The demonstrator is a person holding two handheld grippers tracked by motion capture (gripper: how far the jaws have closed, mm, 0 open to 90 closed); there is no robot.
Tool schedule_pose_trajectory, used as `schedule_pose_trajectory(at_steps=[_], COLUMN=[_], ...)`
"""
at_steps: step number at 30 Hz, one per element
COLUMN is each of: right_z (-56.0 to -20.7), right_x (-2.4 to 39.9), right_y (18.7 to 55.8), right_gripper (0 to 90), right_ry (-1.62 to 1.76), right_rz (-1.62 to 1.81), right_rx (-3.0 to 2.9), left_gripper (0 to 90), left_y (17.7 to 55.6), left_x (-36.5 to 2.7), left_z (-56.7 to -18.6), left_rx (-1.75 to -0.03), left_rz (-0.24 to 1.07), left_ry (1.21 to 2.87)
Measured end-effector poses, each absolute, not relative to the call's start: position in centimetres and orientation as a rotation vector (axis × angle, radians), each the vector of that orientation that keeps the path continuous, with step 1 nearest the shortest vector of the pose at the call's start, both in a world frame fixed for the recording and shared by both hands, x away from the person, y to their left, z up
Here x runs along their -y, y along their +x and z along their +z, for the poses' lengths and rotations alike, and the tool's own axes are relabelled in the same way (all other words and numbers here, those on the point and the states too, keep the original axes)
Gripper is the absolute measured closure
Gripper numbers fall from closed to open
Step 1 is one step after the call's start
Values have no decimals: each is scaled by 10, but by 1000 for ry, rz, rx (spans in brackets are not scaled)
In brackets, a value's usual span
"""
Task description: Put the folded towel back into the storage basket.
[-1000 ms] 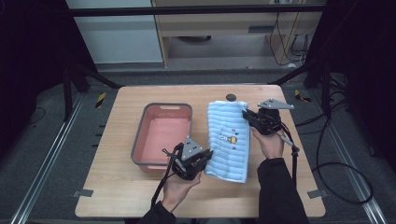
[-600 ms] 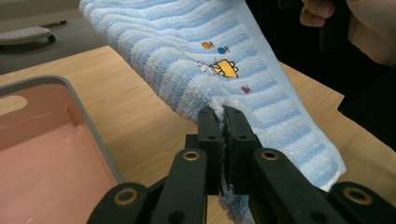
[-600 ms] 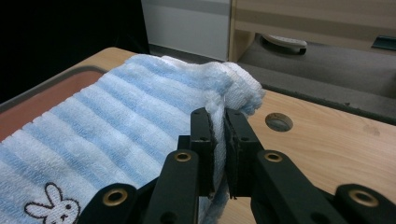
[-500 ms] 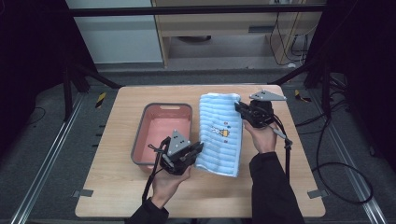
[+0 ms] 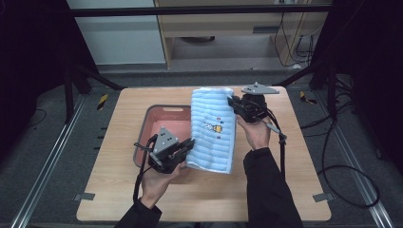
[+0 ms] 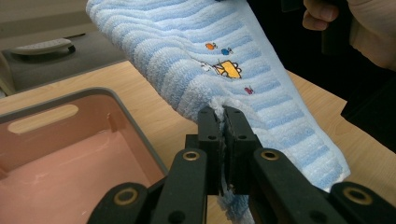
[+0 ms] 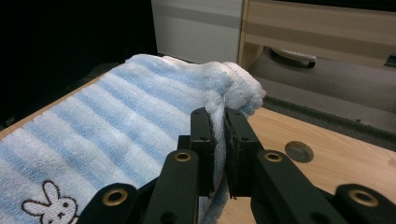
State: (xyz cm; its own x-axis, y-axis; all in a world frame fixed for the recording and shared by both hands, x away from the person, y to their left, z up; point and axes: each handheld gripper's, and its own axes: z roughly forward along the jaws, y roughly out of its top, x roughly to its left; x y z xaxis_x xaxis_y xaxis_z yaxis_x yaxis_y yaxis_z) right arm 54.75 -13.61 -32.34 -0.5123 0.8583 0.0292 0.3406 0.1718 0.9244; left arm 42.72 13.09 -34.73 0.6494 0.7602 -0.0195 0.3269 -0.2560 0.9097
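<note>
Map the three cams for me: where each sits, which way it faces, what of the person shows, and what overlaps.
High view: fixed above the person's side, looking forward and down on the table; both forearms, left hand-held gripper and right hand-held gripper show.
Left gripper view: rides the left hand-held gripper, looking along its jaws shut on the blue striped towel, pink bin beside; the other hand shows.
Right gripper view: rides the right hand-held gripper, jaws shut on the towel's far edge.
Shared: all three show the towel.

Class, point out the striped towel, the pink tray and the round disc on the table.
striped towel (image 5: 212,128), high view, embroidered middle.
pink tray (image 6: 70,158), left gripper view, bare floor.
round disc (image 7: 299,151), right gripper view, centre.
</note>
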Motion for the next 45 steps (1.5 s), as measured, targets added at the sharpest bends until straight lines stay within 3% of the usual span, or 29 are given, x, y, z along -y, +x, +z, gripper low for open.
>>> schedule_pose_trajectory(at_steps=[18, 45], right_z=[-319, -327], right_x=[84, 31], right_y=[569, 592], right_gripper=[833, 833], right_ry=[1084, 1051], right_rz=[1352, 1395], right_rx=[-1975, -2017], left_gripper=[863, 863], left_y=[435, 445], left_x=[-182, -227], left_z=[-344, -349], left_rx=[-949, -1038], left_rz=[563, 603], left_ry=[1776, 1717])
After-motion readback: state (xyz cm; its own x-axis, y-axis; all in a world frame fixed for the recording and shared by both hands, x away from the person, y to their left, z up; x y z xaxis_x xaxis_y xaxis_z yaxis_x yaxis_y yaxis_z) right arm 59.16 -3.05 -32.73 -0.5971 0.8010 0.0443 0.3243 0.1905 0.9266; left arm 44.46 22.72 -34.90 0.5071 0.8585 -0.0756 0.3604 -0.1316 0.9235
